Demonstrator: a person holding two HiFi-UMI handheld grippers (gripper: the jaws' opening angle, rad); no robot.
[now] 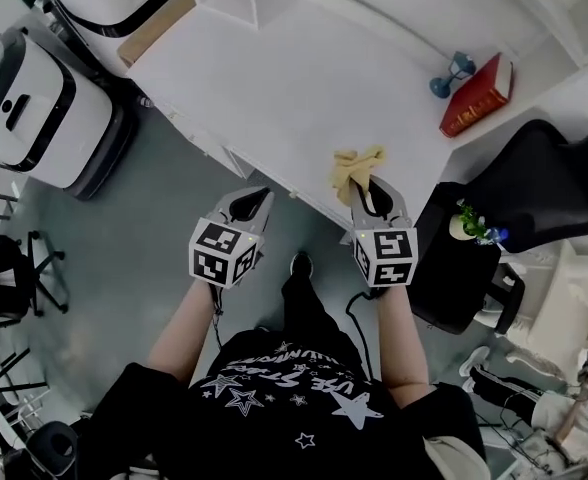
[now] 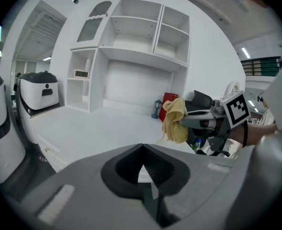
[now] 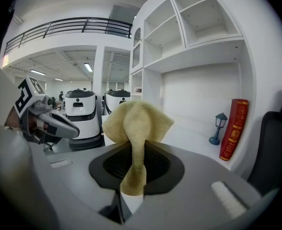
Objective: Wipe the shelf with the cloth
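A yellow cloth (image 1: 357, 170) is pinched in my right gripper (image 1: 373, 190), which is shut on it just over the front edge of the white shelf surface (image 1: 294, 78). In the right gripper view the cloth (image 3: 136, 128) bunches above the shut jaws and a tail hangs down between them. My left gripper (image 1: 251, 205) hovers off the shelf's front edge, to the left of the right one, shut and holding nothing. From the left gripper view the cloth (image 2: 174, 119) dangles from the right gripper (image 2: 186, 120) over the white surface (image 2: 93, 128).
A red book (image 1: 477, 95) leans on the shelf's right wall beside a small blue lantern figure (image 1: 452, 72). White cubbies (image 2: 136, 42) rise behind. A black chair (image 1: 534, 208) stands to the right, and white robot units (image 1: 34, 108) on the grey floor to the left.
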